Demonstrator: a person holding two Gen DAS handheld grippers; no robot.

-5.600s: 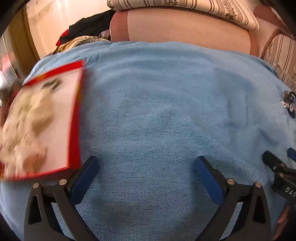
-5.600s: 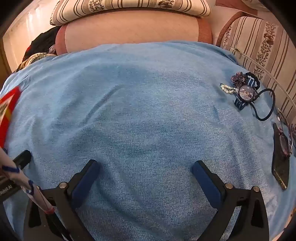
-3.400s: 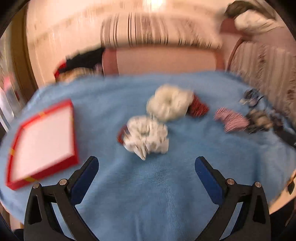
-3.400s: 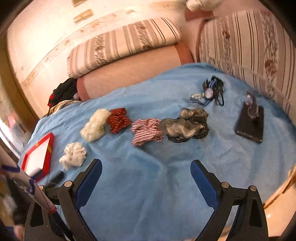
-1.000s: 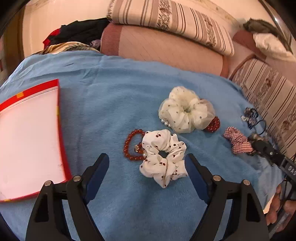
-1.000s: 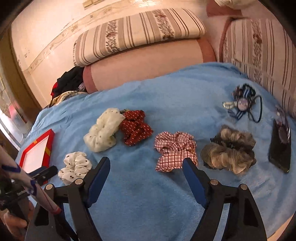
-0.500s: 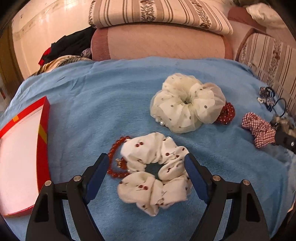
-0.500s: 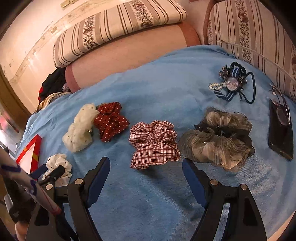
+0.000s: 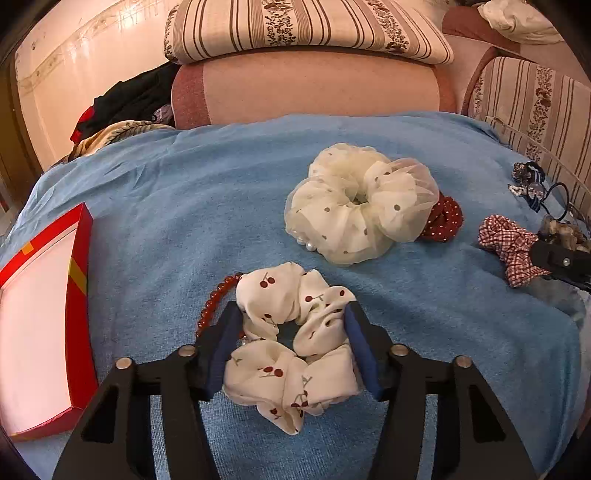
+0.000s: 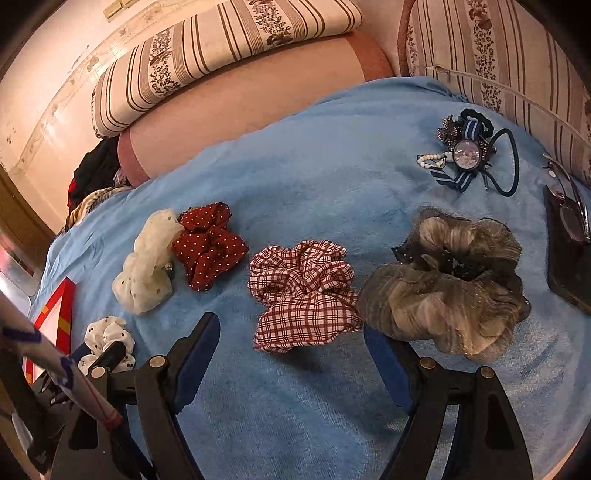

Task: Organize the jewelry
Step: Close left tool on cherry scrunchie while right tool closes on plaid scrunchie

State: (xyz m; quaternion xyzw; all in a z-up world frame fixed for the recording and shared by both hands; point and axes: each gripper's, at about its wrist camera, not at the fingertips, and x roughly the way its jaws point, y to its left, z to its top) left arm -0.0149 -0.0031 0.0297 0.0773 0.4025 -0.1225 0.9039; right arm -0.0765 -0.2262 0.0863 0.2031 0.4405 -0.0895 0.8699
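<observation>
On a blue blanket, my left gripper is half closed around a white cherry-print scrunchie, its blue pads touching both sides. A red bead bracelet lies partly under it. A cream dotted scrunchie and a red dotted scrunchie lie beyond. My right gripper is open and empty, its pads either side of a red checked scrunchie. A grey-brown scrunchie lies to its right. The left gripper also shows in the right wrist view.
A red-edged box with a white inside lies at the left. A pile of small jewelry and hair ties sits at the far right, with a dark phone and glasses beside it. Striped cushions back the blanket.
My left gripper moved forward onto the cherry-print scrunchie and narrowed around it. My right gripper moved closer to the checked scrunchie, still open.
</observation>
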